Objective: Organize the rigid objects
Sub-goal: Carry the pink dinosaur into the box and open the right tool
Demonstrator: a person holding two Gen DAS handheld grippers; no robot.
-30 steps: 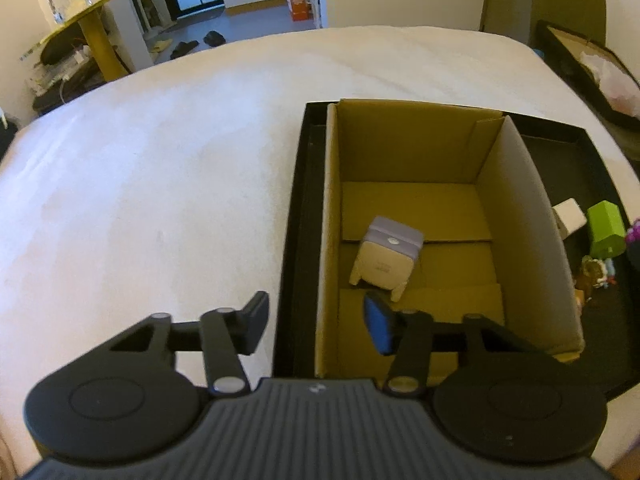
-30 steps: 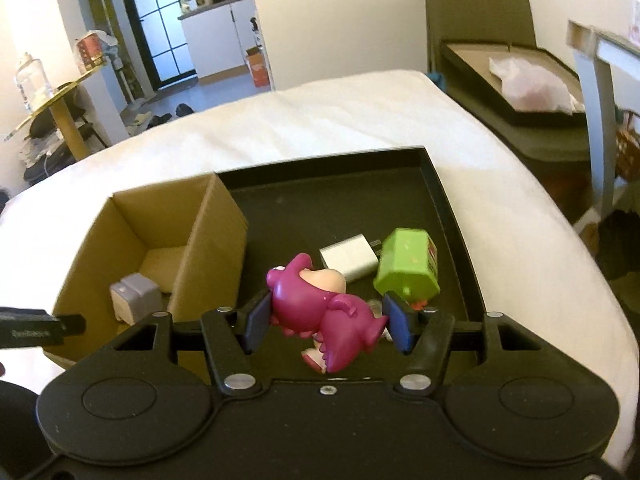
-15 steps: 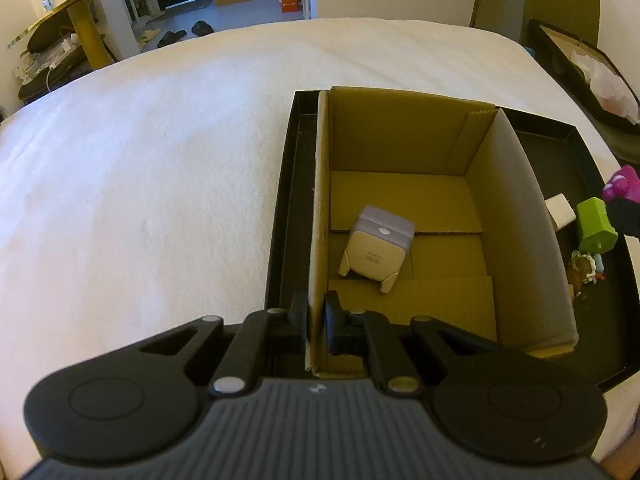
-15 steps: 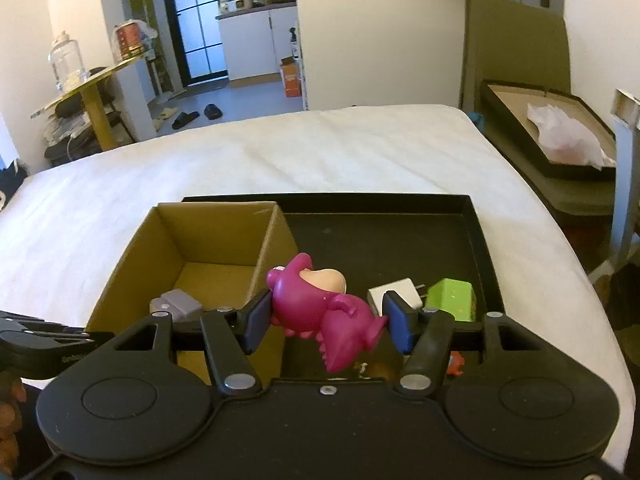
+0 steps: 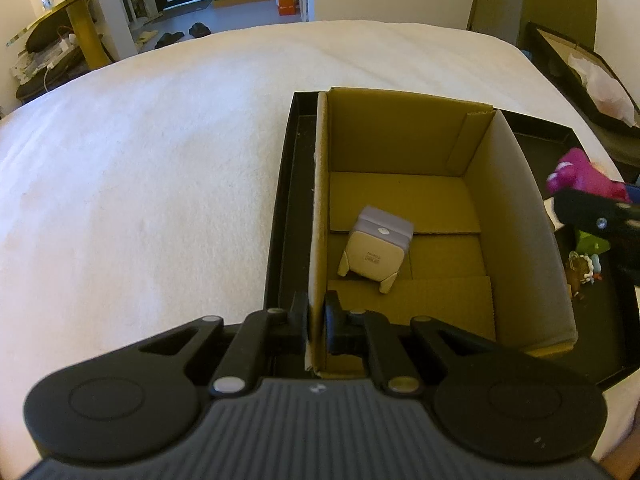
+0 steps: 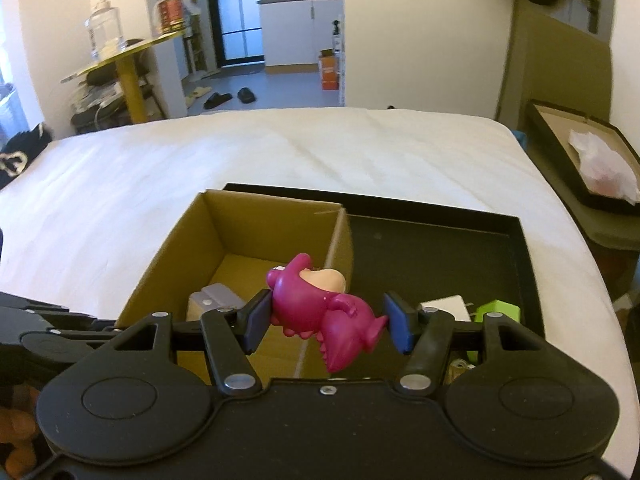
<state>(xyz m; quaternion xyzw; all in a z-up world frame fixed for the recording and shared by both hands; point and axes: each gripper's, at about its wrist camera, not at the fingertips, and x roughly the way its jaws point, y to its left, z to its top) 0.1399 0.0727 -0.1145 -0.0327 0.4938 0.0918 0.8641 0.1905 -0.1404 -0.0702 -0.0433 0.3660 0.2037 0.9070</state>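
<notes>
My left gripper (image 5: 316, 326) is shut on the near left wall of the open cardboard box (image 5: 320, 208), one finger outside it and one inside. On the box floor lies a beige and lilac cube gadget (image 5: 378, 250). My right gripper (image 6: 326, 320) is shut on a magenta dinosaur toy (image 6: 320, 308) and holds it in the air over the box's right wall (image 6: 340, 240). The same dinosaur toy (image 5: 580, 178) shows at the right edge of the left wrist view. A white charger (image 6: 444, 306) and a green block (image 6: 498, 314) lie on the black tray (image 6: 432, 248).
The black tray (image 5: 286, 208) sits on a white bed (image 5: 140, 180) and holds the box on its left side. Small colourful figures (image 5: 584, 272) lie on the tray right of the box. A dark box with white paper (image 6: 600, 168) stands beyond the bed at the right.
My left gripper closed onto the box's near left wall. My right gripper lifted the dinosaur toy and carried it left, from over the tray to over the box's right wall.
</notes>
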